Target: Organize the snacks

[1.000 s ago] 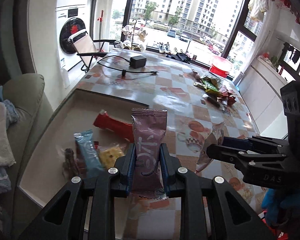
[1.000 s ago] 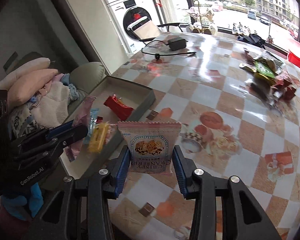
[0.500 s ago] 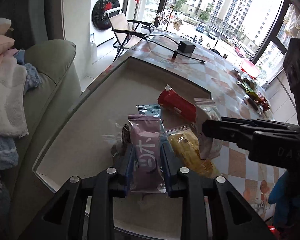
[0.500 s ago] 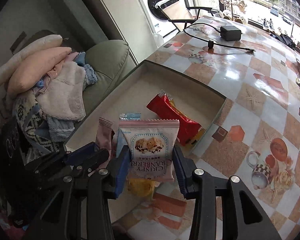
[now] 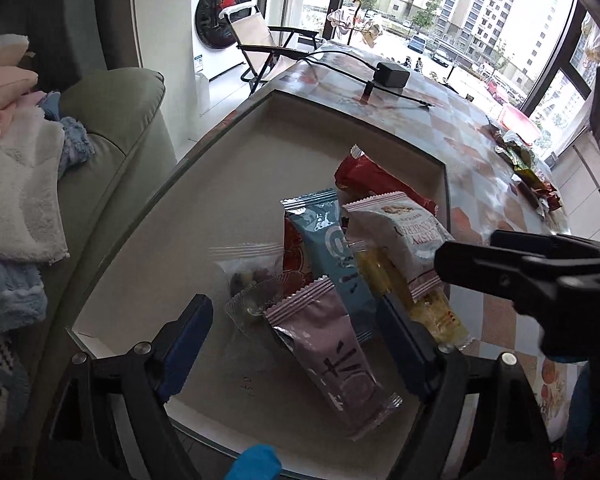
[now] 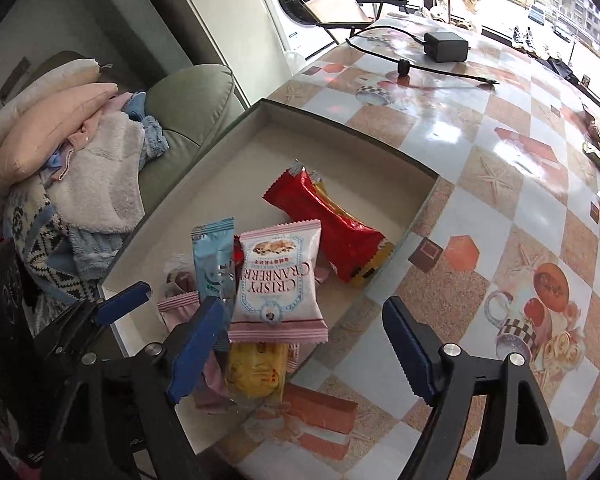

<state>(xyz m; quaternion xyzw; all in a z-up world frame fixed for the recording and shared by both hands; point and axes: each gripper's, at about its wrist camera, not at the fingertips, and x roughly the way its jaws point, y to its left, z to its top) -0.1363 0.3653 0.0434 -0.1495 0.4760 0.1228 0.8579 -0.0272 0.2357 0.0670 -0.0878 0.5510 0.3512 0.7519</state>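
Observation:
A shallow beige tray sits at the table's left edge with a heap of snack packets in it. My left gripper hangs over the tray's near end. Its jaws are opening, and a mauve packet lies loose between them, clear of both pads. My right gripper is beside it, its jaws also opening. The pink-and-white cranberry packet rests on the heap just ahead of them, untouched. A blue packet, a red packet and a yellow packet lie around it.
A black power adapter with its cable lies at the table's far end. More snack packets are piled at the far right. A green sofa heaped with clothes and pillows stands close left of the tray.
Both grippers came down over the tray and opened. The mauve packet and the cranberry packet dropped out of their grips onto the heap.

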